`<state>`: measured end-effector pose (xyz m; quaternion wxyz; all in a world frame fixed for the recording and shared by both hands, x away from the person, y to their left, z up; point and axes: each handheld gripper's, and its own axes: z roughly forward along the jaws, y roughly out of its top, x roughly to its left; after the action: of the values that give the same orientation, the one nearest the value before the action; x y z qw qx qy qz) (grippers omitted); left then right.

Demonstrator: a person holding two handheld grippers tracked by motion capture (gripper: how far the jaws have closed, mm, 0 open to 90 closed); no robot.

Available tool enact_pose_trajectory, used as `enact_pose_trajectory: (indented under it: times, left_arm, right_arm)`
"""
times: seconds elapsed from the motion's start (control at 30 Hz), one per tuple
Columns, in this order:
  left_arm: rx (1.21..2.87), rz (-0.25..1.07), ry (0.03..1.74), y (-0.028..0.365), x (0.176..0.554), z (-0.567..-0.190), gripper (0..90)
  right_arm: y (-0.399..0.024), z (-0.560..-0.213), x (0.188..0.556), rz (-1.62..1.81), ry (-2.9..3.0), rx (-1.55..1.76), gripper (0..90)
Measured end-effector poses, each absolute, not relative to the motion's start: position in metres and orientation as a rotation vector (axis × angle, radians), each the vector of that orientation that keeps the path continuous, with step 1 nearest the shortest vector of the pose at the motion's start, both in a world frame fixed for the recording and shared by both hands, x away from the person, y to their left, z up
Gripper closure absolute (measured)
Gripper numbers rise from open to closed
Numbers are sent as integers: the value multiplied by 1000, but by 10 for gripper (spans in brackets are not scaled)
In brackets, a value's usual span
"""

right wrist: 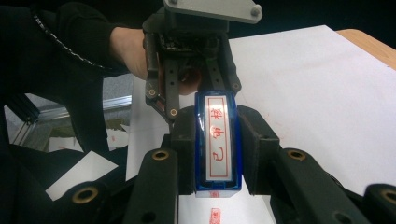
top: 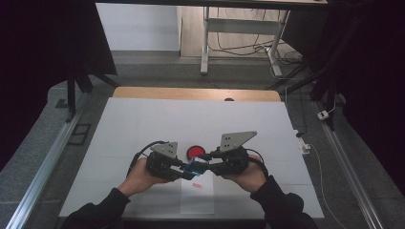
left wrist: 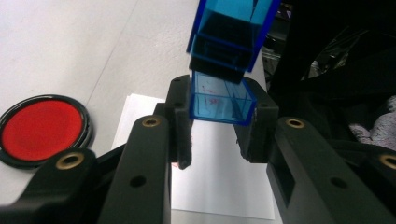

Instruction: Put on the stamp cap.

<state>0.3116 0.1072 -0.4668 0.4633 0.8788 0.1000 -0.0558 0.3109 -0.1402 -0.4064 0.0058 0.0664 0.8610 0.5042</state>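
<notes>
On the white table (top: 143, 124) lies a paper sheet (top: 197, 198) already bearing a red imprint (top: 196, 186), the red ink pad (top: 195, 152) open just beyond. Above the sheet, the right gripper (right wrist: 217, 154) clamps the blue stamp (right wrist: 218, 140) while the left gripper (left wrist: 217, 122) pinches its clear blue cap (left wrist: 219, 100). Judging by this, stamping is done and capping remains.

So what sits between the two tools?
A blue translucent plastic stamp, clamped by the left tool and right tool in the high view.

Blue stamp (right wrist: 218, 142), horizontal, above paper (red imprint)
</notes>
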Motion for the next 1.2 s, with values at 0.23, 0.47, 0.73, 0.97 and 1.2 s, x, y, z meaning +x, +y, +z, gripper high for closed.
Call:
enact_pose_trajectory:
  times: [0.23,0.47,0.73,0.97,1.2]
  left_arm:
    - [2129,-172,229,108,313,-468,686]
    - [2111,-197,203,109,313,-468,686]
    - [2084,-212,162,110,312,-468,688]
    - [2076,-196,143,110,311,-466,688]
    - [2051,-176,121,112,309,-464,690]
  right_arm:
    - [-139,-407,309,1579,2706,180,701]
    - [-139,-406,309,1594,2709,157,701]
    - [-139,-405,309,1628,2715,137,702]
    - [-138,-406,308,1631,2723,119,701]
    - [-139,-406,308,1693,2709,138,701]
